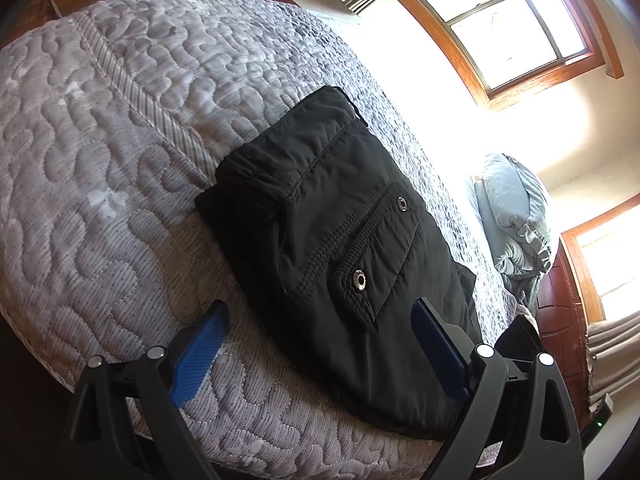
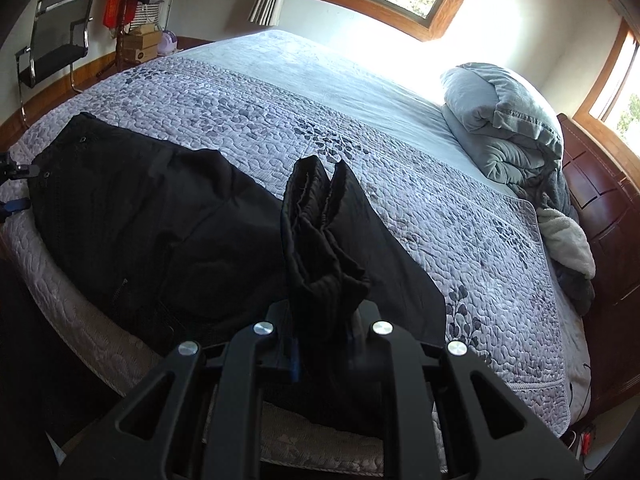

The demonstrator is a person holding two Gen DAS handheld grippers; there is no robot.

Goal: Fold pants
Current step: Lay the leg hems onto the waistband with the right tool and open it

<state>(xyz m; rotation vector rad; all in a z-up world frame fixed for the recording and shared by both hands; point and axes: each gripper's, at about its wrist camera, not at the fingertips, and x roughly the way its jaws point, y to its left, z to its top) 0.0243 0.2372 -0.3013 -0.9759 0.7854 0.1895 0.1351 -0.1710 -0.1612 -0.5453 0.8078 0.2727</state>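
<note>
Black pants (image 1: 340,248) lie along the near edge of a bed with a grey quilted cover (image 1: 100,160). In the left wrist view the waist end with a snap-button pocket flap (image 1: 362,280) is just ahead. My left gripper (image 1: 320,340) is open, its blue pads on either side of the near pants edge, holding nothing. In the right wrist view the pants (image 2: 140,220) stretch to the left, and my right gripper (image 2: 326,344) is shut on the bunched leg ends (image 2: 324,232), which stand lifted and folded over.
A bundled grey duvet (image 2: 512,128) and a white blanket (image 2: 568,240) lie by the wooden headboard (image 2: 612,208). A black chair (image 2: 56,36) and boxes (image 2: 140,44) stand by the far wall. Windows let in bright light. The bed edge runs just below both grippers.
</note>
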